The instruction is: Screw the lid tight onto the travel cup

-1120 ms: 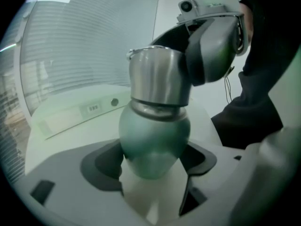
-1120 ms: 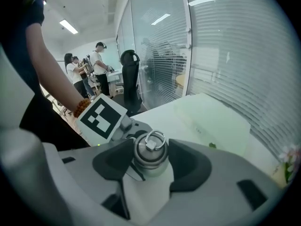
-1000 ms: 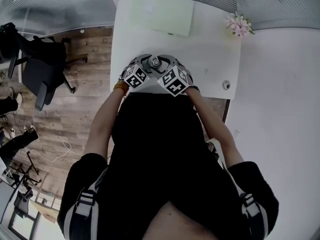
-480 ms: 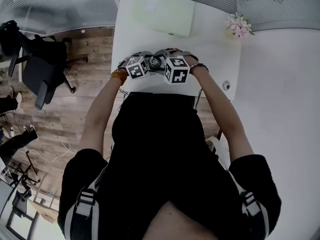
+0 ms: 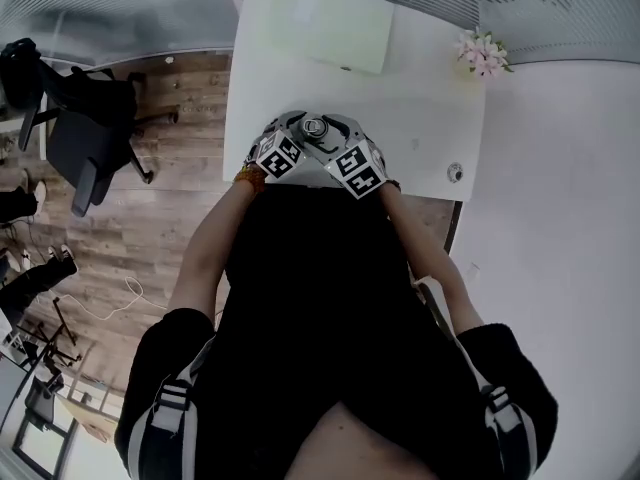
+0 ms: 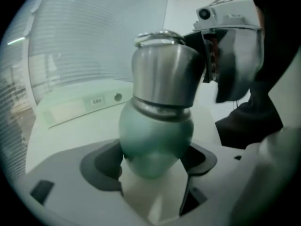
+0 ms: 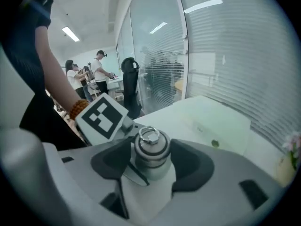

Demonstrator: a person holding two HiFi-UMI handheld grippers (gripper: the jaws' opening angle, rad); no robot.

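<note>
Table (image 5: 430,118): white; the cup is held near its front edge.
Travel cup (image 6: 155,140): green body clamped in my left gripper (image 6: 155,168).
Lid (image 7: 151,147): steel, seated on the cup; my right gripper (image 7: 150,163) has just been widening, jaws loose around it.
Progress: lid on; probably more turns needed.

brushed metal lid (image 6: 164,74), matt cup (image 6: 155,135)

Two tools: left tool (image 5: 297,128), right tool (image 5: 337,134). Right tool jaws just been opening, lid (image 7: 150,145) between them. One travel cup (image 6: 157,135), clamped in left tool. One lid, atop cup. Two marker cubes (image 5: 278,154), one per tool. One worktop (image 5: 420,108). One pale green box (image 5: 325,23), beyond tools. One pink flower bunch (image 5: 478,51), beyond right tool, far right. One bead bracelet (image 5: 247,176), behind left tool. One office chair (image 5: 85,138), left of left tool.
</note>
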